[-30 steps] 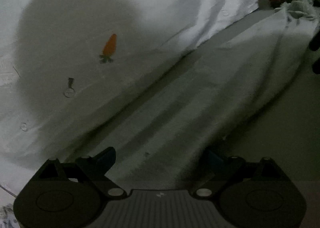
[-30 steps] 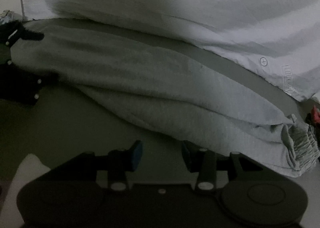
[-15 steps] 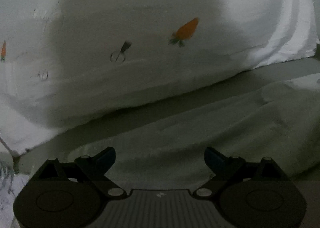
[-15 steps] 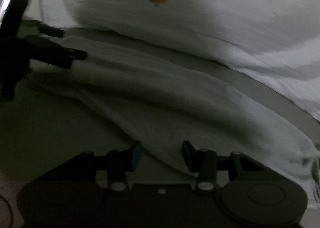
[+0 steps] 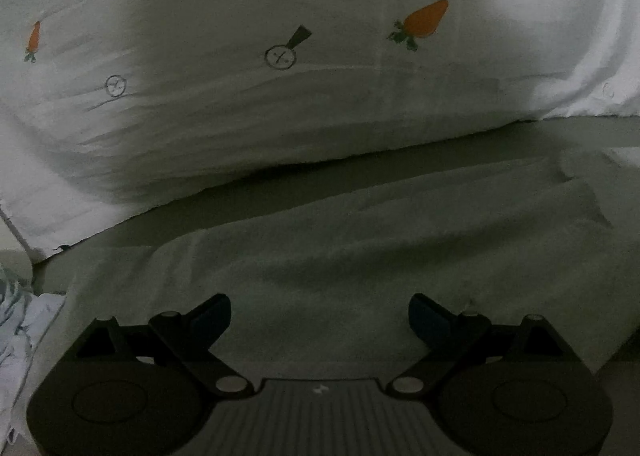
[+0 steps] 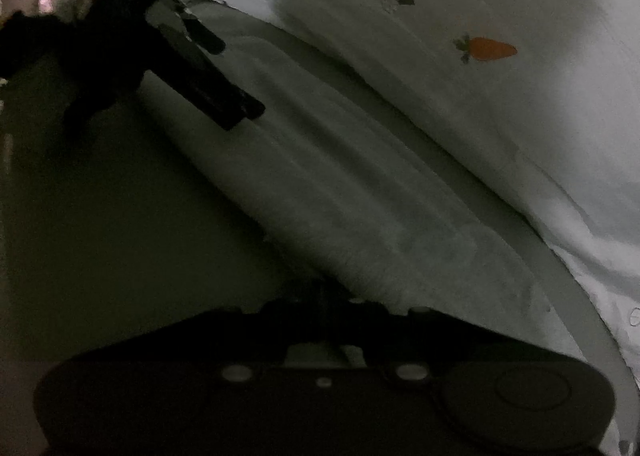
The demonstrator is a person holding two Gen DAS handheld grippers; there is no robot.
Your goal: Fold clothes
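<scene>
On a dim bed, beside a white carrot-print pillow (image 5: 320, 96): pale grey garment (image 5: 360, 240) stretched long and flat.
At left, left gripper (image 5: 319, 314) low over the cloth, fingers spread wide, nothing pinched; at right, right gripper (image 6: 326, 302) at the garment's near edge, fingers just pressed together, any cloth between them too dark to tell.

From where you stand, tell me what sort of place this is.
Probably a bedroom, with the folding done on a bed. A white pillow printed with carrots lies behind a pale grey garment, spread on a plain sheet.
</scene>
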